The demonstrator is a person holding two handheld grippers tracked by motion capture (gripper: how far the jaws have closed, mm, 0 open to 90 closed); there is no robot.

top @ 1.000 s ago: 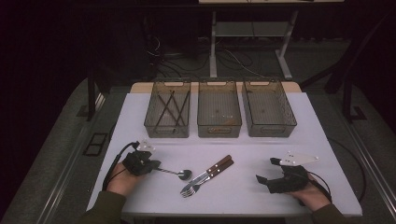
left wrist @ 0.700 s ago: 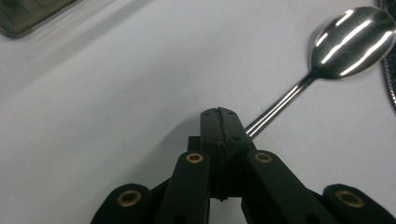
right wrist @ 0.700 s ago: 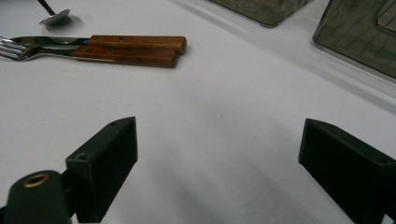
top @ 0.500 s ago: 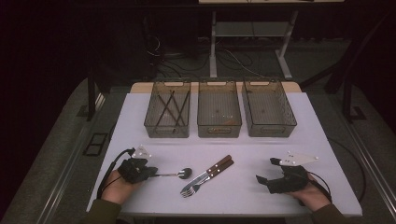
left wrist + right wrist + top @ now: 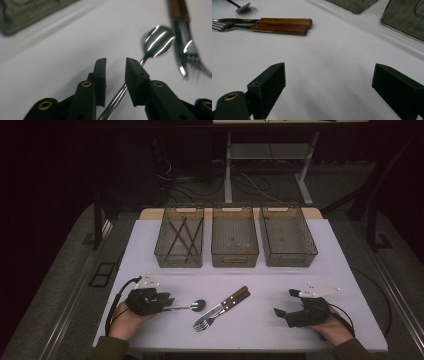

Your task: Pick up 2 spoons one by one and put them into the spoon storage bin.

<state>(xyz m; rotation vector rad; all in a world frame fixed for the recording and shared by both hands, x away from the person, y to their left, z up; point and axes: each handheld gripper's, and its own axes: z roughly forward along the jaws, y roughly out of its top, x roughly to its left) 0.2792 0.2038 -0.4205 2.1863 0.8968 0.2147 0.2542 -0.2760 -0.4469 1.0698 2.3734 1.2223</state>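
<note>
A metal spoon (image 5: 199,304) lies on the white table (image 5: 320,260), bowl to the right. Its handle (image 5: 117,96) runs between the jaws of my left gripper (image 5: 167,301) (image 5: 115,61). Those jaws have just been opening, and a gap shows beside the handle. Right of the spoon lie a fork (image 5: 192,52) and a knife (image 5: 178,37) with wooden handles (image 5: 235,297) (image 5: 282,25), side by side. My right gripper (image 5: 285,302) (image 5: 328,67) rests at the table's right front, jaws wide apart over bare table.
Three clear bins stand in a row at the back. The left bin (image 5: 179,237) holds several dark sticks; the middle bin (image 5: 235,237) and right bin (image 5: 287,235) look nearly empty. The table's front edge runs just before both hands.
The left hand has shifted slightly down and turned, so its grey plate now shows on top. Its jaws have parted around the spoon handle. The right gripper has kept still.
</note>
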